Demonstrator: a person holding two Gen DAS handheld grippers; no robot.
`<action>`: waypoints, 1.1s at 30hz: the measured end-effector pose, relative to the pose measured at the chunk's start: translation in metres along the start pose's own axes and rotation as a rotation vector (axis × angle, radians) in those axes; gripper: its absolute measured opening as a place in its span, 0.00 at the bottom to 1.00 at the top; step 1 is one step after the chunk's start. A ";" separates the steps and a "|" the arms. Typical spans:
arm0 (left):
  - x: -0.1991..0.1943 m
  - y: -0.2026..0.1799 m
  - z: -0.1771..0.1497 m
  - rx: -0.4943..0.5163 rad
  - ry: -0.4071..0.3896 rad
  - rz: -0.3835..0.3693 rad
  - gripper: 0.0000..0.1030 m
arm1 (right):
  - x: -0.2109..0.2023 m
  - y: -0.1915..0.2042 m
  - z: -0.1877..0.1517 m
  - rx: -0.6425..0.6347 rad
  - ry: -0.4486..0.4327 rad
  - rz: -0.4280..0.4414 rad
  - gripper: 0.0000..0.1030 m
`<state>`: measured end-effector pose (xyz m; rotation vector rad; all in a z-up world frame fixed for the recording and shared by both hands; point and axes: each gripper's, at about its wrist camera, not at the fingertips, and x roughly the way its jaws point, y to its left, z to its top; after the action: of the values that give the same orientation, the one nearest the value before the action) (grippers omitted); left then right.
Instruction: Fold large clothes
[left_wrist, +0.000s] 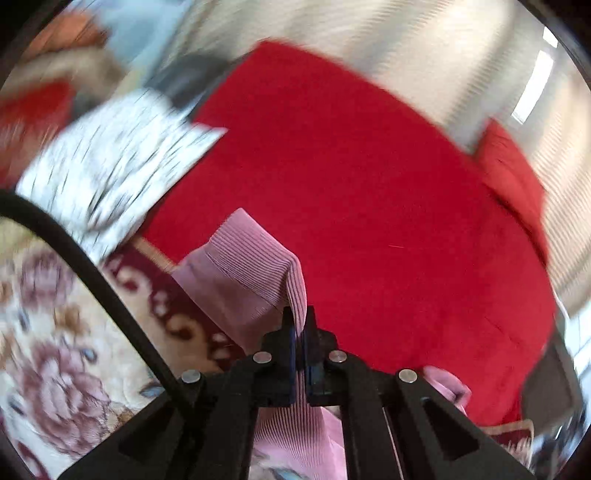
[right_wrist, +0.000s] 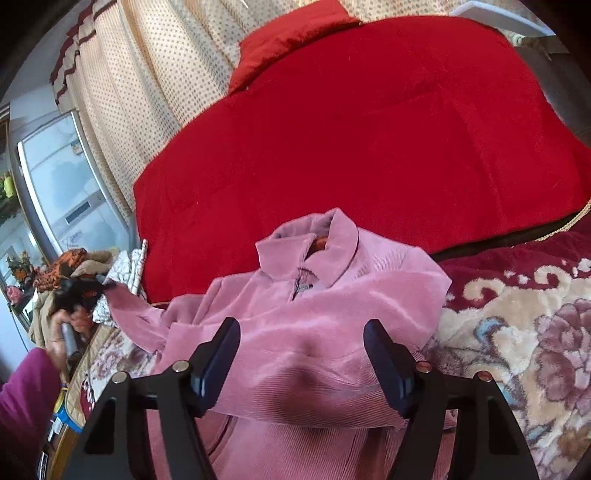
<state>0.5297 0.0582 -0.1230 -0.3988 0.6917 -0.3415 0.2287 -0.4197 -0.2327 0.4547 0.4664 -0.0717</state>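
Observation:
A pink corduroy jacket (right_wrist: 332, 314) lies front up on a floral blanket (right_wrist: 517, 332), its collar (right_wrist: 314, 243) pointing at a red quilt (right_wrist: 369, 129). My right gripper (right_wrist: 301, 350) is open just above the jacket's chest, one finger on each side of a fold, pads apart from the cloth. In the left wrist view my left gripper (left_wrist: 299, 321) is shut on the ribbed edge of the pink sleeve cuff (left_wrist: 240, 266), lifted over the red quilt (left_wrist: 351, 184). From the right wrist view, the sleeve (right_wrist: 136, 314) stretches left toward that gripper (right_wrist: 79, 291), held in a person's hand (right_wrist: 61, 328).
A white patterned cloth (left_wrist: 110, 158) lies left of the quilt beside a heap of clothes (right_wrist: 74, 262). A dotted curtain (right_wrist: 129, 92) hangs behind, with a silver fridge (right_wrist: 55, 177) at left. A black cable (left_wrist: 92, 266) crosses the left wrist view.

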 end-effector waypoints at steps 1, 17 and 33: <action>-0.011 -0.018 0.003 0.043 -0.002 -0.012 0.03 | -0.004 0.000 0.001 0.001 -0.010 0.000 0.70; -0.105 -0.309 -0.134 0.713 0.150 -0.415 0.70 | -0.060 -0.050 0.027 0.198 -0.169 -0.030 0.76; -0.010 -0.132 -0.147 0.237 0.217 -0.047 0.77 | -0.011 -0.031 0.024 0.189 0.013 0.070 0.72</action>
<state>0.4012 -0.0877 -0.1601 -0.1534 0.8441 -0.5110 0.2239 -0.4585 -0.2214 0.6571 0.4582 -0.0455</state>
